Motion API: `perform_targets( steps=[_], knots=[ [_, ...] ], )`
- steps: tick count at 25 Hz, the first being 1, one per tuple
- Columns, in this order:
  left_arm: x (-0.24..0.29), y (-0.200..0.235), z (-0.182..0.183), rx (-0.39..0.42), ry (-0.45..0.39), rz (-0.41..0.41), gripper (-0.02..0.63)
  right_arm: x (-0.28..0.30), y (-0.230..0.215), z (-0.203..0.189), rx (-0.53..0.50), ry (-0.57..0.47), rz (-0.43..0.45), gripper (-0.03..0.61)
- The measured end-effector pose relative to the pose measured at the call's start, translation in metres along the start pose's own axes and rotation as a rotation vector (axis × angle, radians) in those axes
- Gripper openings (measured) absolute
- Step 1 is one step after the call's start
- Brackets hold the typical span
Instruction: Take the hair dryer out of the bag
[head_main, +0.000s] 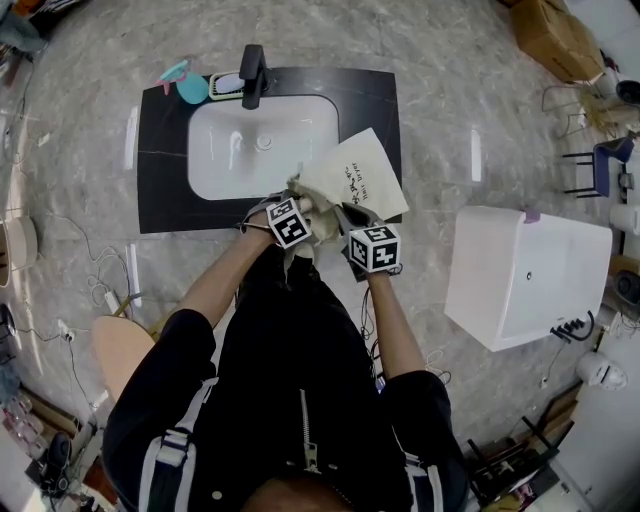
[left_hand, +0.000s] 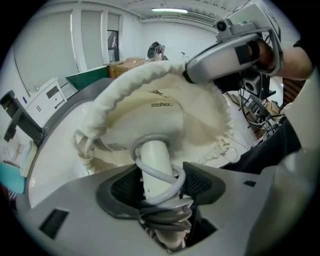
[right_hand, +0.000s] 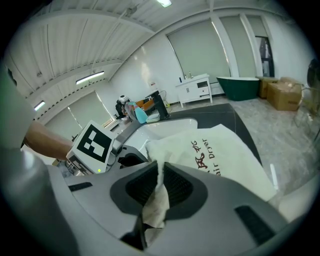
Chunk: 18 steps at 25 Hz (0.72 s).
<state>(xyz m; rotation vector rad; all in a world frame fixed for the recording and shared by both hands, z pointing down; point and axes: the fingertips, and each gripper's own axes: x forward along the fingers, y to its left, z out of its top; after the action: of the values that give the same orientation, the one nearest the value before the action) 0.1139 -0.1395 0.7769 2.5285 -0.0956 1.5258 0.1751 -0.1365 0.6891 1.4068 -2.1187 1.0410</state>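
Observation:
A cream drawstring bag (head_main: 360, 175) with printed lettering lies on the black counter to the right of the basin. Its mouth faces me. In the left gripper view the white handle of the hair dryer (left_hand: 155, 162) sticks out of the bag's open mouth (left_hand: 165, 107), with a grey cord (left_hand: 167, 200) wound round it. My left gripper (left_hand: 159, 182) is shut on that handle and cord. My right gripper (right_hand: 159, 187) is shut on a fold of the bag's rim and holds the mouth up. The dryer's body is hidden inside the bag.
A white basin (head_main: 250, 145) is set in the black counter (head_main: 160, 150). Behind it stand a black faucet (head_main: 254, 75), a teal bottle (head_main: 190, 88) and a soap dish (head_main: 226, 85). A white cabinet (head_main: 525, 275) stands to the right, and cables lie on the floor at left.

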Motion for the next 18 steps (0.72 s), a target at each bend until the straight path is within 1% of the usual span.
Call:
perform_targets(
  steps=[4, 8, 13, 18],
  knots=[
    [0.0014, 0.0007, 0.0004, 0.011, -0.027, 0.034, 0.295, -0.0004, -0.0005, -0.0003, 0.003, -0.001, -0.002, 0.051],
    [0.0011, 0.0012, 0.0015, 0.011, -0.049, 0.047, 0.288, -0.0014, -0.0005, -0.0018, 0.007, -0.002, -0.004, 0.051],
    [-0.0004, 0.0026, 0.0027, -0.003, -0.062, 0.045, 0.272, -0.0014, -0.0013, -0.0025, 0.010, -0.001, -0.008, 0.051],
    [-0.0013, 0.0048, 0.0015, -0.020, -0.048, 0.024, 0.254, -0.0004, -0.0010, -0.0020, 0.014, -0.001, -0.010, 0.051]
  ],
)
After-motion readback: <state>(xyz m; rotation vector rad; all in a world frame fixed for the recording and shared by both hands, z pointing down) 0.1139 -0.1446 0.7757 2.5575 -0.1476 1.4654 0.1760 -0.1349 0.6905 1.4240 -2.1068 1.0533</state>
